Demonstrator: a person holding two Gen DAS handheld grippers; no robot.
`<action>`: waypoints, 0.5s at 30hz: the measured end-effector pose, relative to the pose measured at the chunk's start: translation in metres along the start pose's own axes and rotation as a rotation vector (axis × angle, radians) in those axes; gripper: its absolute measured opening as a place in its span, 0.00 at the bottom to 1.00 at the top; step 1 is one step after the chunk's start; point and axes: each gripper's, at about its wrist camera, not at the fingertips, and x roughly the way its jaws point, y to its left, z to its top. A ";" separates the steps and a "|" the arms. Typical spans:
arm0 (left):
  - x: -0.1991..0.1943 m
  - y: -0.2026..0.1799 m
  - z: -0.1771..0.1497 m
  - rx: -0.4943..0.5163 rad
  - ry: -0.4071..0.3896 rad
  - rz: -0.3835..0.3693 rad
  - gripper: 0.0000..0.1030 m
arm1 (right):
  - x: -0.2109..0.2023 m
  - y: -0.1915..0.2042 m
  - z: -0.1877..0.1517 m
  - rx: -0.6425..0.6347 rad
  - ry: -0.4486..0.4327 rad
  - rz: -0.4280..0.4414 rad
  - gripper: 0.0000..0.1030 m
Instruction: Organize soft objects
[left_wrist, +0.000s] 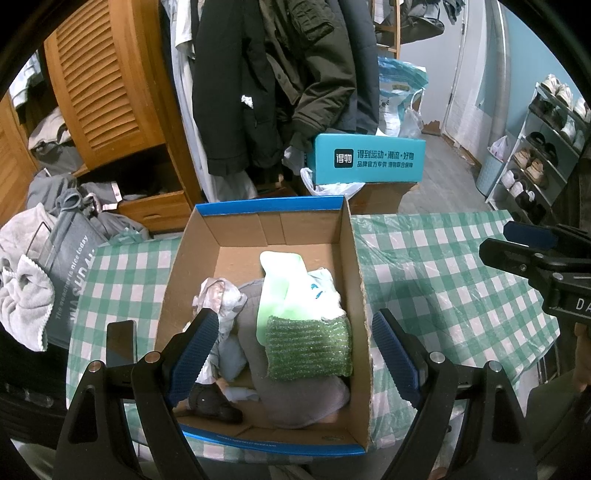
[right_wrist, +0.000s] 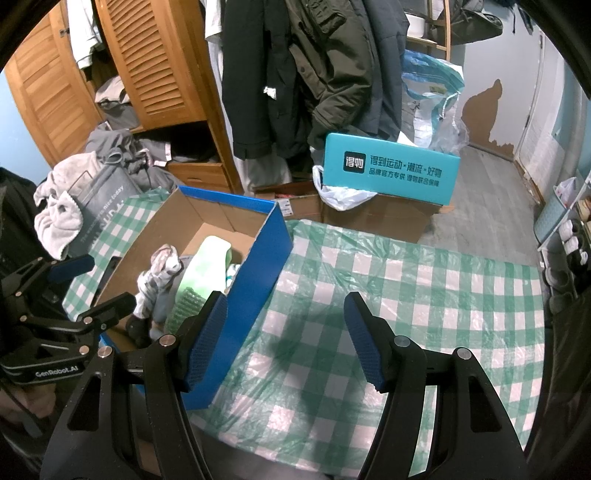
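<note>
A cardboard box (left_wrist: 356, 258) with blue outer walls stands on the green-checked tablecloth (left_wrist: 443, 280). Inside lie a green knitted scrubber (left_wrist: 308, 347), a white-and-green sock (left_wrist: 284, 284), a grey cloth (left_wrist: 306, 398), a crumpled pale cloth (left_wrist: 221, 295) and a small dark item (left_wrist: 212, 404). My left gripper (left_wrist: 293, 350) is open and empty above the box, its jaws spanning the contents. My right gripper (right_wrist: 286, 339) is open and empty over the bare tablecloth (right_wrist: 406, 295), right of the box (right_wrist: 266, 266). It also shows in the left wrist view (left_wrist: 532, 254).
A dark phone (left_wrist: 120, 343) lies left of the box. A grey laundry bag (left_wrist: 70, 258) with towels stands at the table's left. Behind are hanging coats (left_wrist: 273, 74), a wooden wardrobe (left_wrist: 99, 74), a teal box (left_wrist: 369, 158) on cartons, and a shoe rack (left_wrist: 546, 147) at right.
</note>
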 end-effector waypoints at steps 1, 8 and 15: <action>0.000 0.000 0.000 0.000 0.000 0.000 0.84 | 0.000 0.000 0.000 0.000 0.000 -0.001 0.63; 0.000 0.000 0.000 0.000 0.001 -0.002 0.84 | 0.000 0.000 0.000 -0.002 0.001 0.000 0.63; 0.000 -0.001 0.000 0.002 0.000 -0.001 0.84 | 0.000 -0.001 -0.001 -0.003 0.001 -0.001 0.63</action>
